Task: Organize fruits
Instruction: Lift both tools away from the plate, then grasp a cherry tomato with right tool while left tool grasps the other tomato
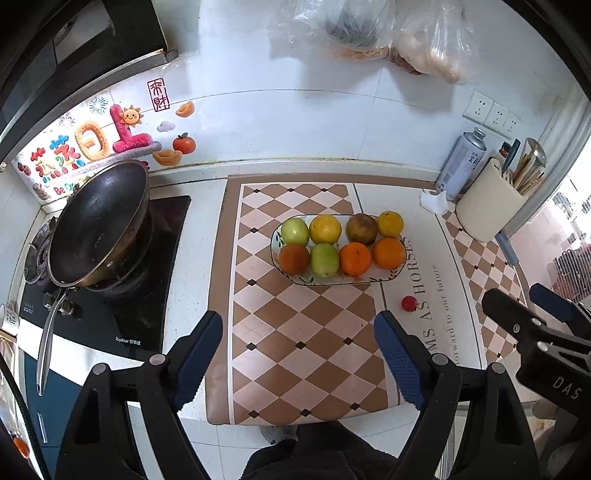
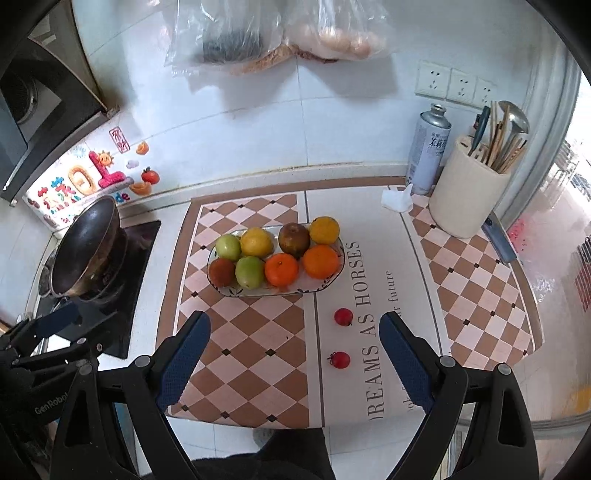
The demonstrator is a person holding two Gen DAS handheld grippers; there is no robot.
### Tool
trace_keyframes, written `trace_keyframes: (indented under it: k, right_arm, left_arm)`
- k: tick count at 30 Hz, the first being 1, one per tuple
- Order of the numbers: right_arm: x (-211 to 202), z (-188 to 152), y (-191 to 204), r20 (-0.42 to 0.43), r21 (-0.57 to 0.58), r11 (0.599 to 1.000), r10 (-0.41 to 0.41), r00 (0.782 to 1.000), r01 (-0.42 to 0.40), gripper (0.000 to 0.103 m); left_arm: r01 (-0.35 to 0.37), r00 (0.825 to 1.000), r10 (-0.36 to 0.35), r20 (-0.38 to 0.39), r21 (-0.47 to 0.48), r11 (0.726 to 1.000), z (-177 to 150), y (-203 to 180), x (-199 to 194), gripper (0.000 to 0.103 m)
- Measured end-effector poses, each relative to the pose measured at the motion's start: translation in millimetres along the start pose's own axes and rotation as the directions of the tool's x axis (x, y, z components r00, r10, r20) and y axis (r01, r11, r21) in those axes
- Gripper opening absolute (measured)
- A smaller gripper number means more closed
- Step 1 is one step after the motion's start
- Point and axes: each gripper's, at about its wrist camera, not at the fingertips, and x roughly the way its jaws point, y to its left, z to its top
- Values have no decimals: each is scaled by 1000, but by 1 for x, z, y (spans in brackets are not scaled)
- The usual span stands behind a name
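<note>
An oval patterned plate (image 1: 384, 277) (image 2: 334, 278) sits mid-mat and holds several fruits in two rows: green, yellow, brown and orange ones. Two small red fruits lie loose on the mat in front of the plate's right end; the right wrist view shows the far one (image 2: 343, 316) and the near one (image 2: 340, 360), the left wrist view shows one (image 1: 409, 303). My left gripper (image 1: 297, 332) is open and empty above the mat's front. My right gripper (image 2: 293, 332) is open and empty, the near red fruit lying between its fingers' lines.
A black wok (image 1: 98, 225) sits on the stove at left. A utensil holder (image 2: 469, 195), a spray can (image 2: 428, 147) and a crumpled tissue (image 2: 397, 199) stand at back right. Plastic bags (image 2: 277, 33) hang on the wall. A knife (image 2: 498, 240) lies by the holder.
</note>
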Motion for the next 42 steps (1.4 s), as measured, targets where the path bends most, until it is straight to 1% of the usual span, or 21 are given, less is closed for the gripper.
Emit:
trace_keyframes:
  k: [3,4,6,7,10,12,13,14,17,19,21,23,25,27,29,30,33,35,37,38,42]
  right_arm:
    - [-5,1,-3,36,21,1000,12,999,-13,95]
    - [-4,1,-6,42,32,999,31,999,-32,95]
    - [4,1,-14,18,60,996,58,998,-59,95]
    - [11,1,-22,7,82,994,74,997,-74,95]
    - [39,-3,-48,-37,127,990,66,997,-61,95]
    - [62,-3,-64,-71,138,989,63,996,-52,95]
    - [79,-2,-73,-105,138,989,69,992,-54,93]
    - [94,-2,-81,-131,136,989,70,989,-52,87]
    - [147,-3,-104,-215,139,988,99,972,-70,72]
    - [184,-5,-115,-272,139,986,130,953,-94,71]
    - [219,-8,-120,-317,127,984,159,935,-125,67]
    - [244,-13,-123,-352,125,982,178,919,-143,62]
    - [269,-15,-124,-386,111,981,188,903,-157,59]
    - [292,-20,-122,-420,97,978,208,883,-184,53]
    - [306,-22,-118,-446,71,977,212,870,-202,37]
    - [310,-23,-114,-452,40,977,203,868,-208,34]
    - [311,-22,-111,-442,-6,972,208,872,-235,33]
    - [301,-19,-119,-423,-1,970,221,879,-244,33]
    - [289,-18,-132,-403,9,971,221,888,-238,33]
    - [283,-18,-142,-393,26,972,225,891,-234,33]
    - [268,-25,-174,-382,64,977,212,900,-203,33]
  left_arm:
    - [-9,1000,8,24,12,1000,-1,3,-5,84]
    - [-12,999,12,31,15,1000,0,4,-5,87]
    - [-13,999,12,33,24,1000,2,5,0,103]
    - [-19,999,18,38,27,999,2,5,2,103]
    - [-79,996,77,54,36,996,4,3,16,103]
    - [-155,986,152,62,40,987,4,1,32,103]
    - [-196,980,194,54,37,980,3,0,43,103]
    - [-212,977,211,35,27,977,2,0,55,103]
    - [-231,971,231,-66,7,973,-6,-3,96,103]
    - [-258,957,256,-135,2,966,-11,-8,123,103]
    - [-273,947,268,-177,-5,962,-16,-14,142,103]
    - [-328,922,325,-210,22,945,-22,-24,165,103]
    - [-353,902,353,-248,46,935,-25,-32,186,103]
    - [-366,885,368,-286,64,928,-28,-39,204,103]
    - [-361,873,363,-327,69,930,-30,-47,219,103]
    - [-357,869,359,-340,70,931,-30,-50,223,103]
    - [-300,877,299,-377,58,952,-30,-64,230,103]
    - [-210,889,203,-411,27,977,-31,-77,233,103]
    - [-124,890,114,-442,7,992,-33,-92,238,103]
    - [-70,888,61,-457,-4,998,-35,-100,241,103]
    - [93,857,-89,-508,-17,995,-43,-141,252,100]
